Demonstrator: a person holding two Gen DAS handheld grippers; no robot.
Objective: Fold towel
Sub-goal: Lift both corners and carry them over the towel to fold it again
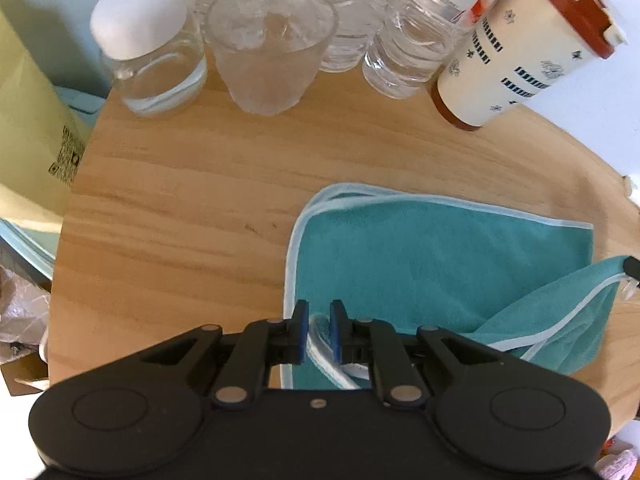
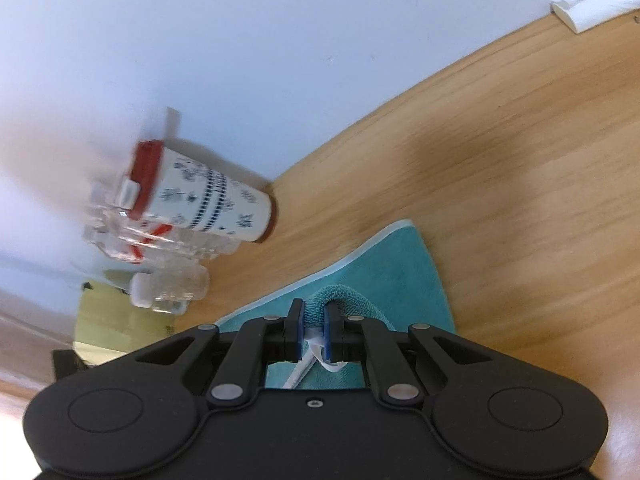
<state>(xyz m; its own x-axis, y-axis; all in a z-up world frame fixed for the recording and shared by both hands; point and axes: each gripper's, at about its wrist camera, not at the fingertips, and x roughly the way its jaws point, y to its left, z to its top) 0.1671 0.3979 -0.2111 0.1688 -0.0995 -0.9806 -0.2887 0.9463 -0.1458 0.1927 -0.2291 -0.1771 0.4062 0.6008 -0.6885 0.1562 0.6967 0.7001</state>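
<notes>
Lying on a round light-wood table point(image 1: 180, 216) with visible grain is a teal towel point(image 1: 420, 264), plush microfibre, pale blue piping along the hem, rounded corners. It sits on the right half of the table in the left wrist view, already doubled over: two piped edges stack at its far left corner. Left gripper point(image 1: 319, 330), black plastic linkage with blue pads, fingers point(image 1: 301, 332) nearly together and clamped on the towel's near left edge, white piping bunched between the pads. Right gripper point(image 2: 312, 330), same build, fingers point(image 2: 297, 334) pinched on another corner of the towel point(image 2: 404, 272); a hump of teal pile bulges just past the tips and a white hem strip hangs between the pads. In the left view that corner is lifted off the table at far right, the cloth draping down in a slanted fold. Along the table's far rim: a clear glass jar with white domed lid point(image 1: 148, 44), a frosted clear tumbler point(image 1: 268, 48), ribbed clear plastic water bottles point(image 1: 416, 48) with red-and-white labels, and a white paper cup with dark print and a red-brown lid point(image 1: 520, 52). These stand well apart from the towel. The right view is motion-blurred on its left side. A yellow-green carton point(image 1: 28, 120) stands off the table's left edge.
</notes>
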